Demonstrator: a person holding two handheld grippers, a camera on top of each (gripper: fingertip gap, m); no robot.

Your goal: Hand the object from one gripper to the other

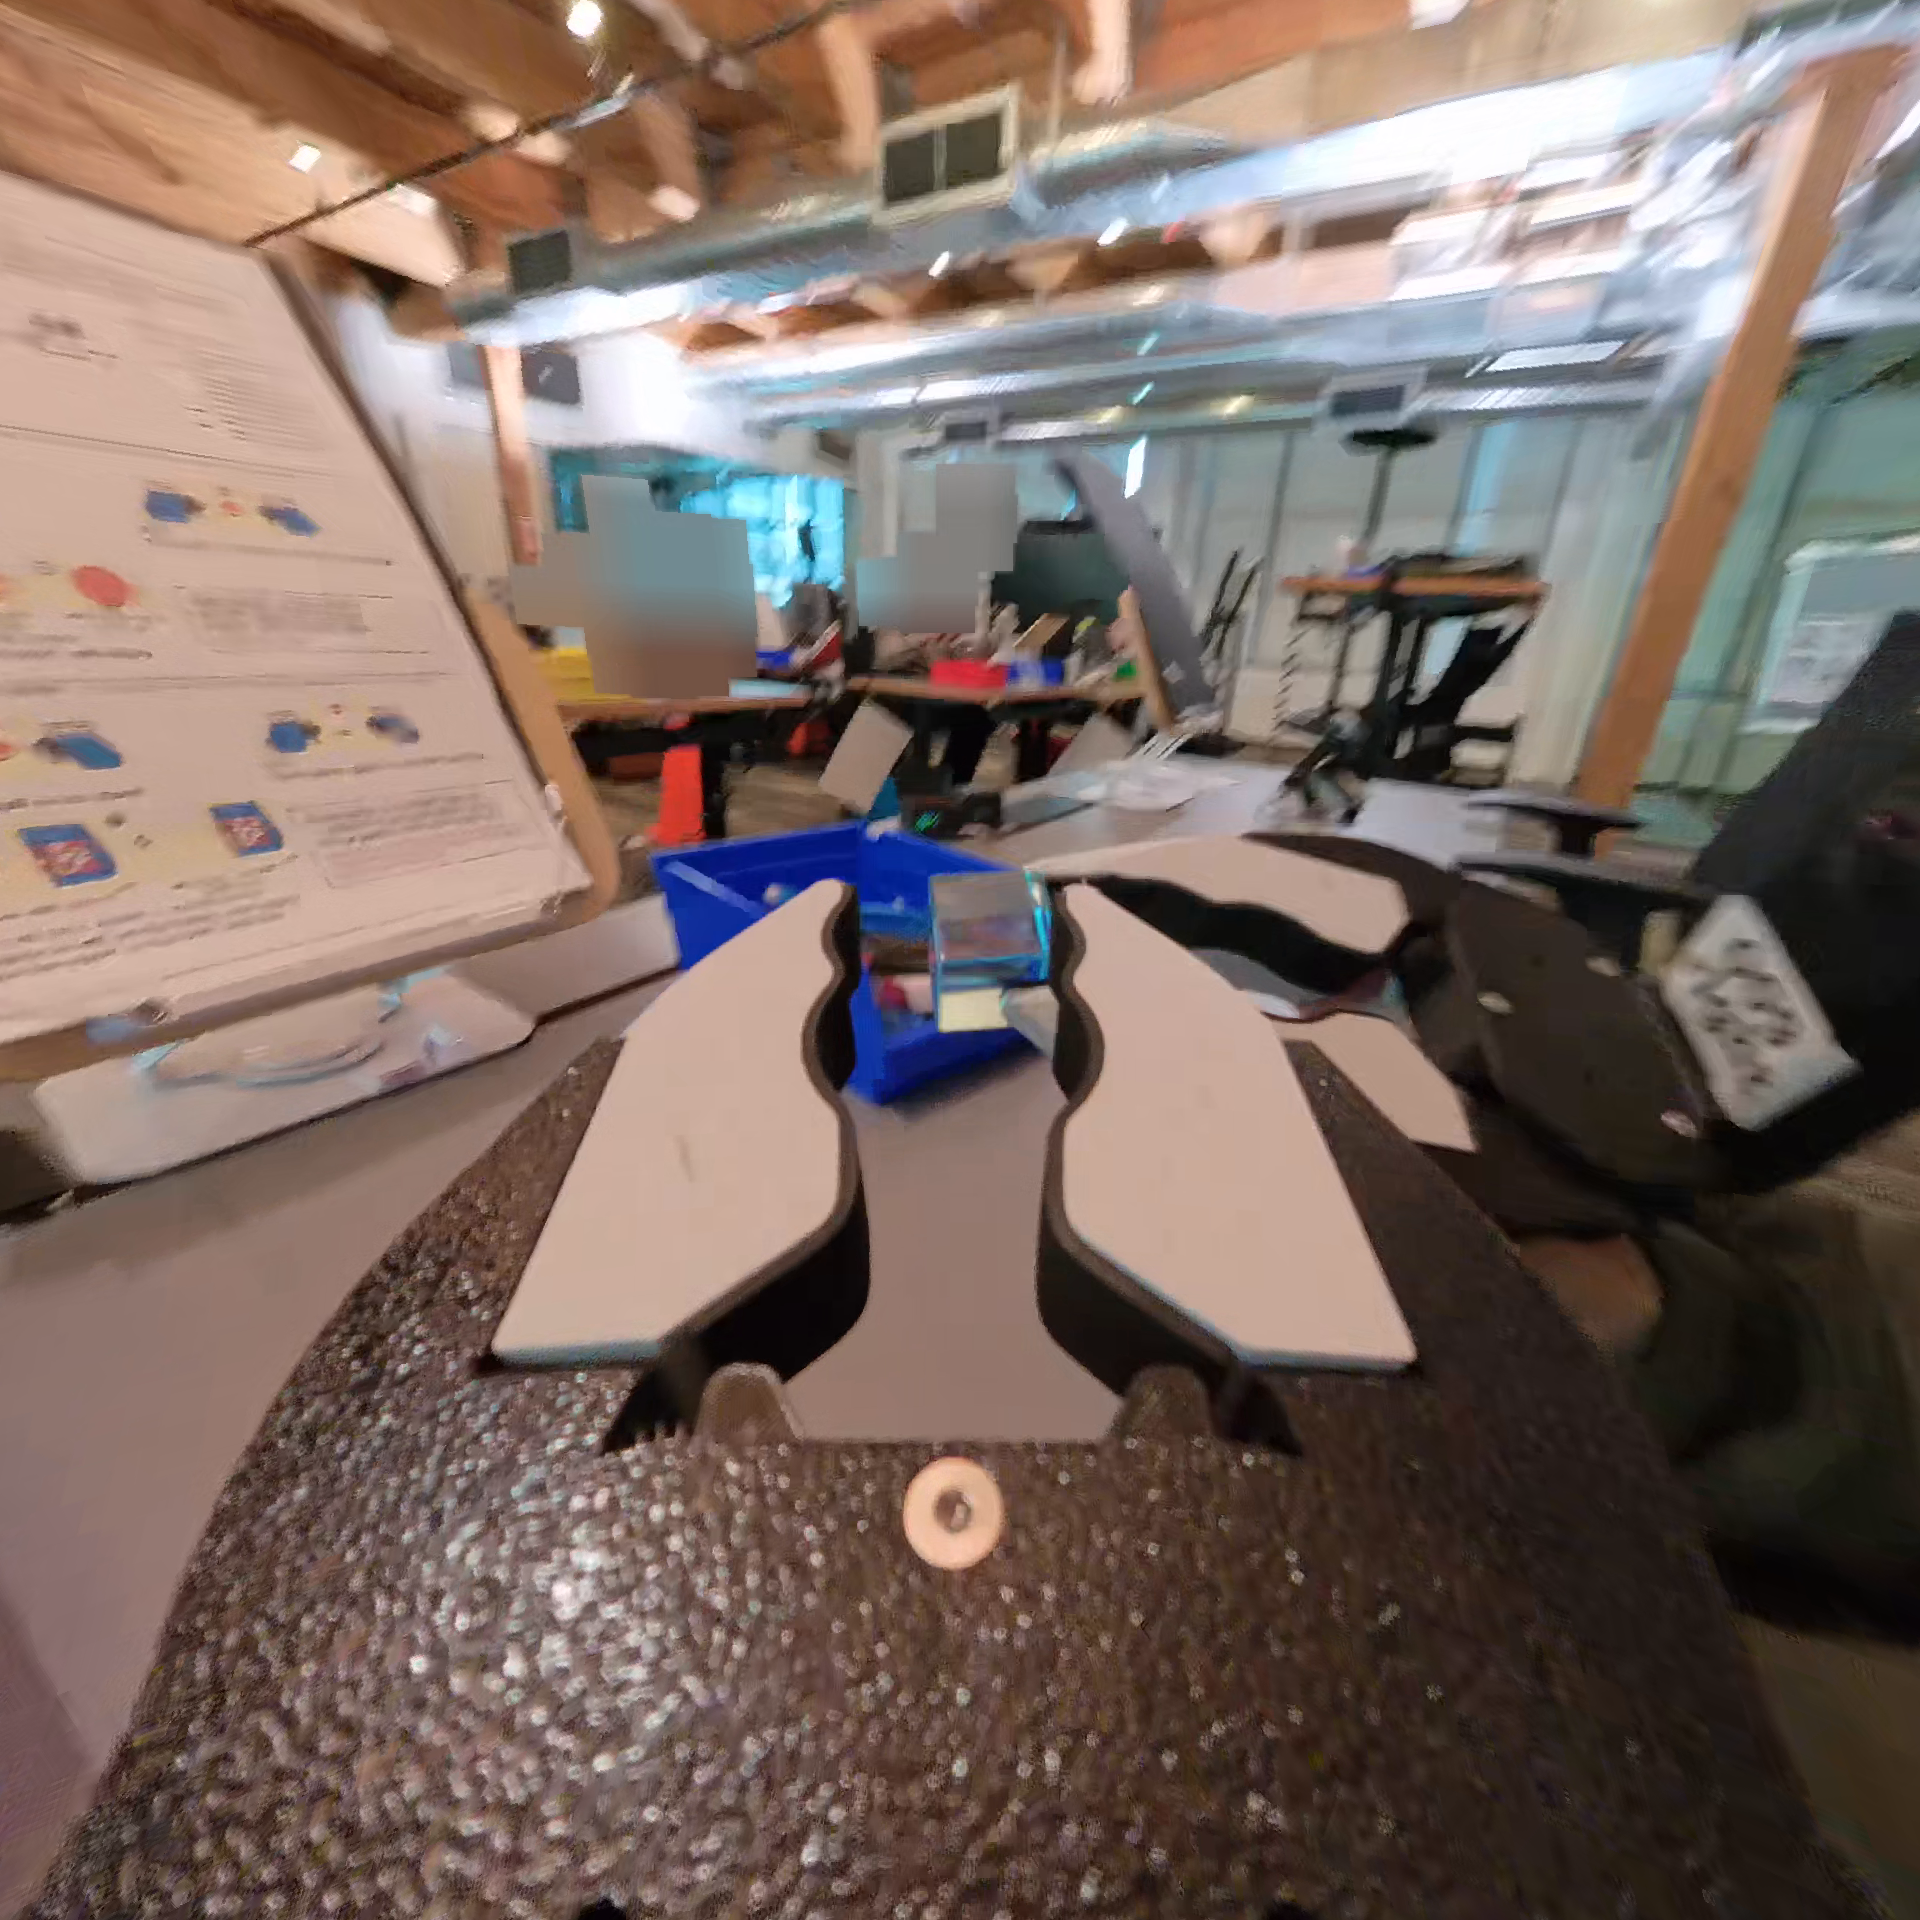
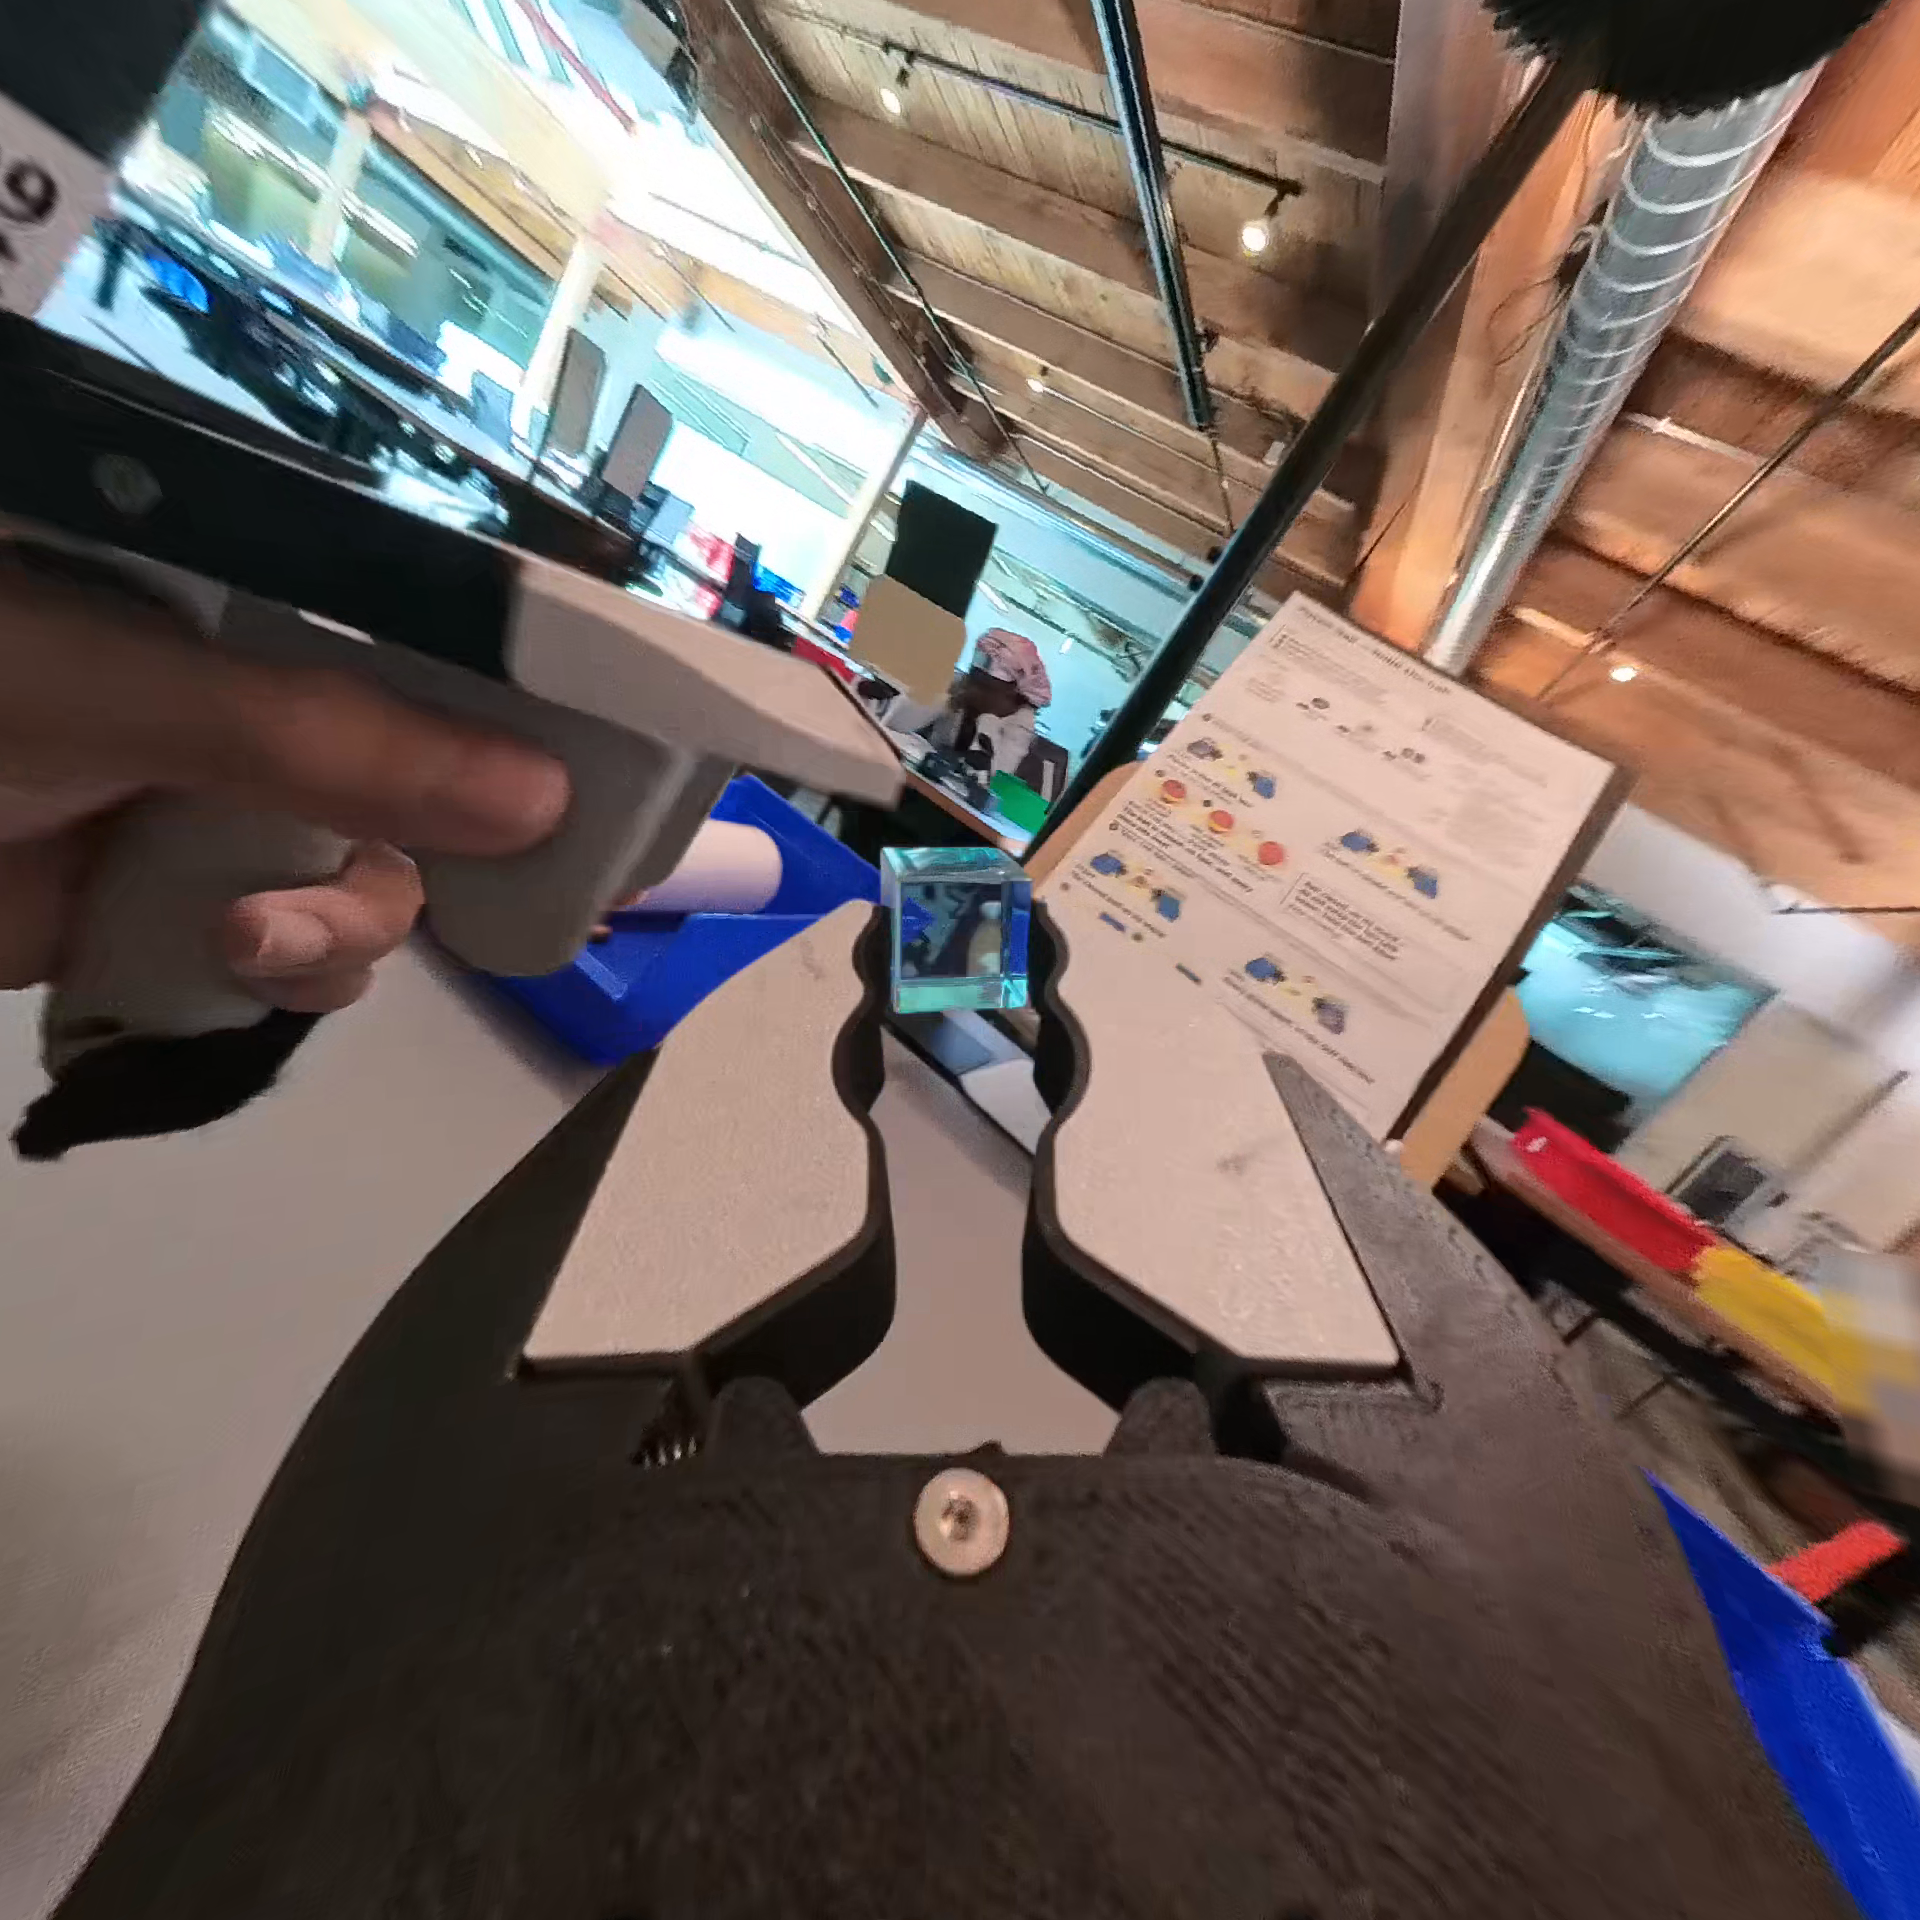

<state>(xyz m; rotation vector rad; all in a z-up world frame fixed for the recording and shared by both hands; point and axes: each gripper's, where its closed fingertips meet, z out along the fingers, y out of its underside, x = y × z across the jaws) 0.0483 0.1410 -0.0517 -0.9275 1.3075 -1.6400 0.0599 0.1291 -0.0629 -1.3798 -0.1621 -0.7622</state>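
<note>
the right claw (image 2: 956,951) has its two grey fingers (image 2: 727,1143) pinched in on a small clear cube (image 2: 958,940) with a blue-green tint, gripped right at the tips and held up off the grey counter (image 2: 208,1247). in the left wrist view that same cube (image 1: 987,935) sits by the tip of the left claw's right-hand finger, and whether it touches there i cannot tell. the left claw (image 1: 951,940) has its fingers (image 1: 707,1122) parted, with a clear gap showing between them, and the cube does not fill it. the right claw comes in from the right side of that view, its tips meeting the cube. a bare hand (image 2: 260,821) wraps the grey handle of the left claw in the right wrist view. beyond the cube a blue bin (image 1: 769,894) rests on the counter, and a propped-up instruction sheet (image 1: 208,623) stands off to one side on its board.
</note>
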